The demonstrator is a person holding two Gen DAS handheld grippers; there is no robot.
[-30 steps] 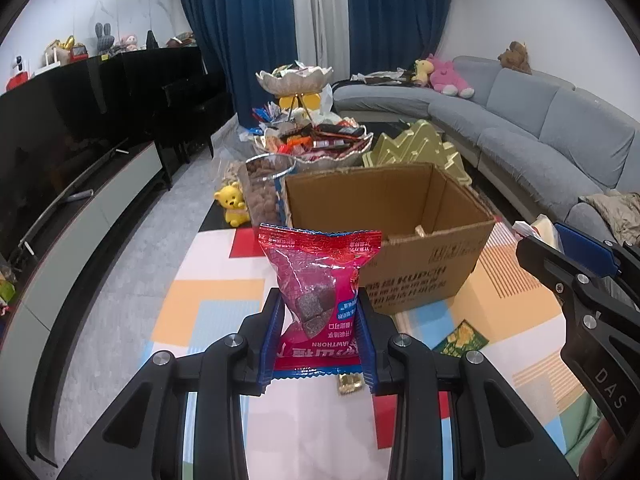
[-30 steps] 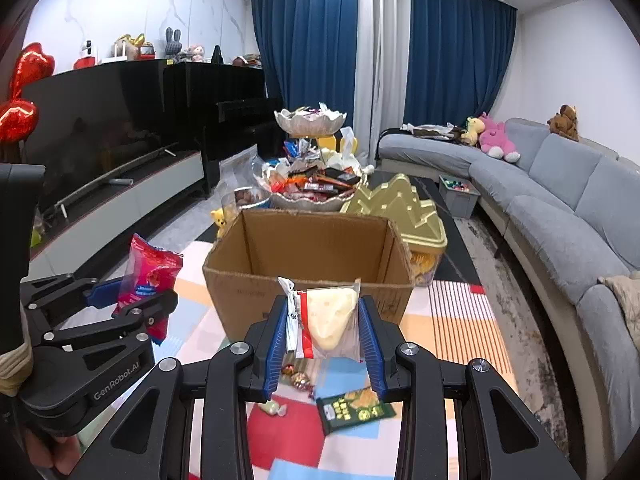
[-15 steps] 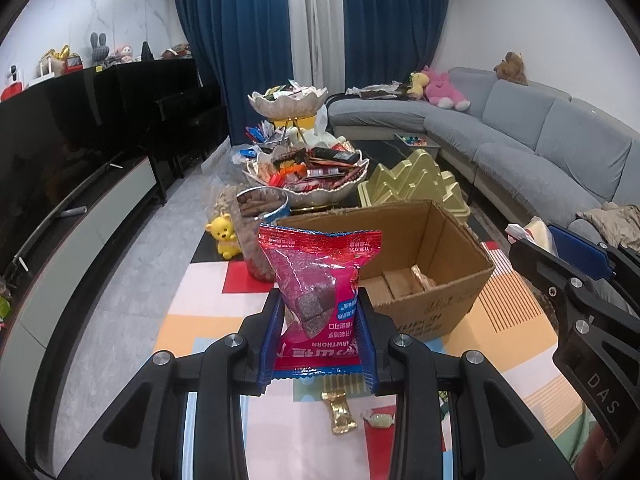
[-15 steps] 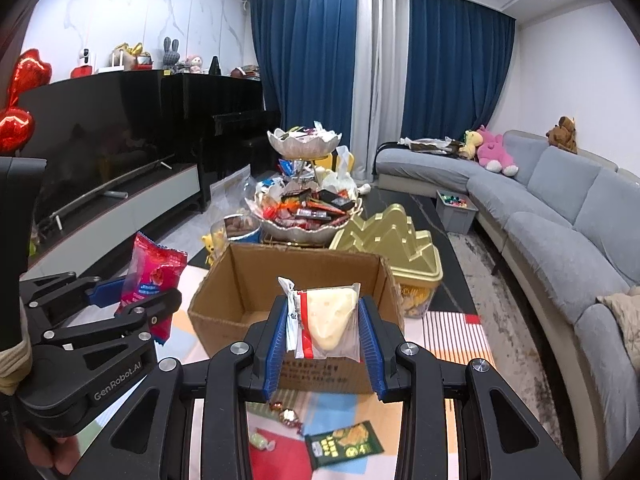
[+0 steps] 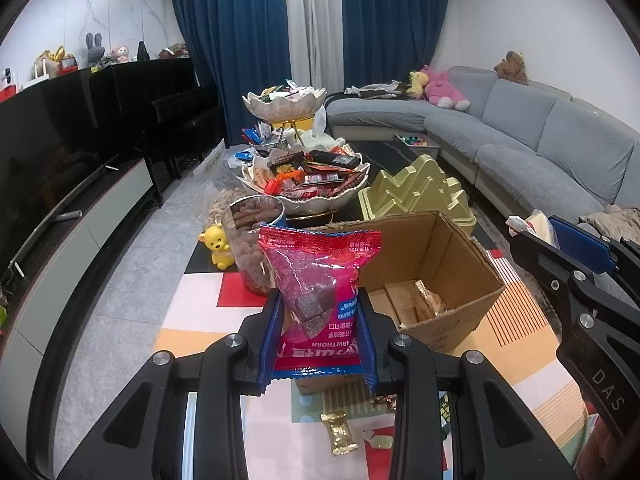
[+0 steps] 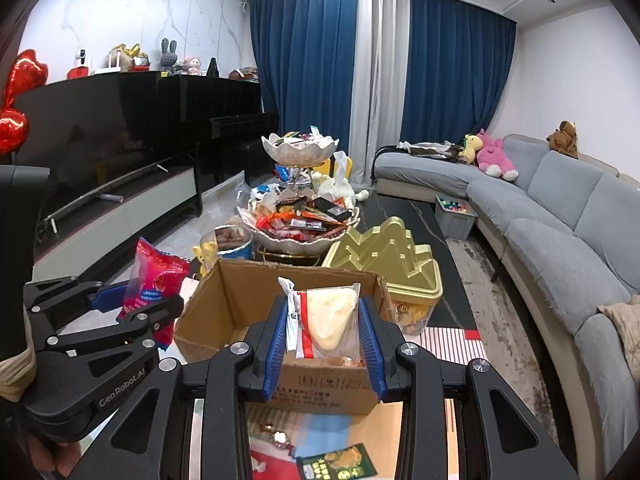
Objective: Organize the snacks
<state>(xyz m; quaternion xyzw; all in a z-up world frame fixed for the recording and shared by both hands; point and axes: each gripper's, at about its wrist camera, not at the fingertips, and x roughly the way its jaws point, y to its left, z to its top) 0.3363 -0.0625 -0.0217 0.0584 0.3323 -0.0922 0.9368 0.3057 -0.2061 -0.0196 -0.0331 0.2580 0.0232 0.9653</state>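
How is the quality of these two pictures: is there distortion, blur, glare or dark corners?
Left wrist view: strong fisheye bending, black corners, the red snack bag sharp, the cardboard box clear. Right wrist view: the same curved edges and dark vignette, even ceiling light, soft reflections on the black TV cabinet, the cheese-shaped snack in focus; no motion blur in either.

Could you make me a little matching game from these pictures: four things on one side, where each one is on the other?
Things:
1. red snack bag
2. cheese-shaped snack pack
3. cardboard box
4. green packet

Places:
A. lying flat on the mat, nearest the camera
B. clamped in the right gripper
C. open, just beyond both grippers
D. clamped in the left gripper

Pairs: 1-D, 2-B, 3-C, 4-A
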